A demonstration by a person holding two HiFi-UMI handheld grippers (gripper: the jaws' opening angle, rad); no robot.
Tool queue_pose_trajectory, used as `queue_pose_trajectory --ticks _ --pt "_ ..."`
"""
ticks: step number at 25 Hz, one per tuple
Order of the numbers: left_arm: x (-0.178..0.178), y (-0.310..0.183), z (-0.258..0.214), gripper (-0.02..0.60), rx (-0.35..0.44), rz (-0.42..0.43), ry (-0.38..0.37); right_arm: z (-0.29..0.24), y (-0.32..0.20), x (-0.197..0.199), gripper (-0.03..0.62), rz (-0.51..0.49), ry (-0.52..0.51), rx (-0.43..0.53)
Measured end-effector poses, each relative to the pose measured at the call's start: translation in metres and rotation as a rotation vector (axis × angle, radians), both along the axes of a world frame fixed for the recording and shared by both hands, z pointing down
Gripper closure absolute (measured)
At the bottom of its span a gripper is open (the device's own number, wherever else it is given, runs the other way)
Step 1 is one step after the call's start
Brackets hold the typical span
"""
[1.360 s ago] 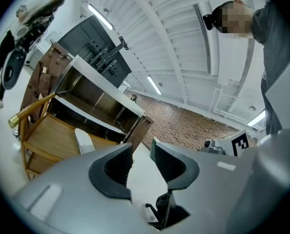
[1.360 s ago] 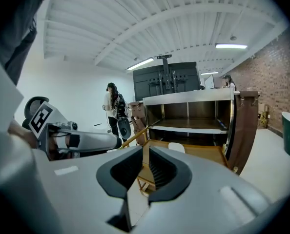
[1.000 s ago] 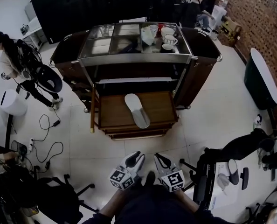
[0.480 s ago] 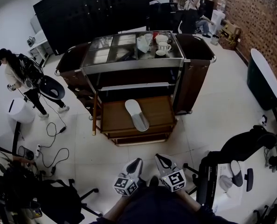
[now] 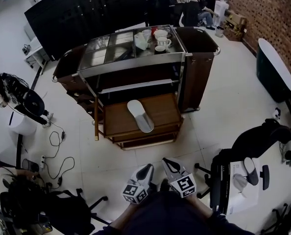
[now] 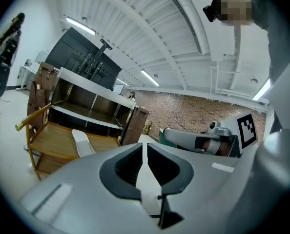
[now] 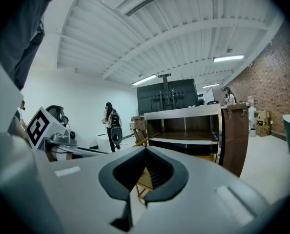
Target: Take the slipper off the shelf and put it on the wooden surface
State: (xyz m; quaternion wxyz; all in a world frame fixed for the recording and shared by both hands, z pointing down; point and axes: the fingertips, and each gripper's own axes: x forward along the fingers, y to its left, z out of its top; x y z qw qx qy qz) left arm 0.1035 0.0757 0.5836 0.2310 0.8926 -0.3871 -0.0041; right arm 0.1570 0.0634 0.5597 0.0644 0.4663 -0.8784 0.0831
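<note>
Left jaws have just been closing on nothing, and the bystander has drifted to 9 o'clock's edge.

Head view: the white slipper [image 5: 140,115], probably light and floppy, lies on the cart's wooden shelf [image 5: 162,110] at 12 o'clock. Its heel rim looks the best place to pinch. The left gripper [image 5: 148,168] and right gripper [image 5: 167,162] are well short.

Left gripper view: the jaws stand a slit apart, empty. A brass rail [image 6: 35,118] at 9 o'clock flanks the slipper.

Right gripper view: the jaws are together, empty.

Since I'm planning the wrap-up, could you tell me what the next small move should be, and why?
Probably just a step back, nothing more: the slipper already lies flat on the wooden surface, and nothing is holding or touching it.
</note>
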Motion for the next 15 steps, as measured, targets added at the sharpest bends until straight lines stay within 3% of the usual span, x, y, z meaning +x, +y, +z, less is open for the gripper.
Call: queue_pose_trajectory --ticks 15 --pt "-0.005 0.006 0.0 0.533 -0.006 -0.013 -0.002 0.005 0.005 -0.011 0.594 -0.048 0.012 -0.014"
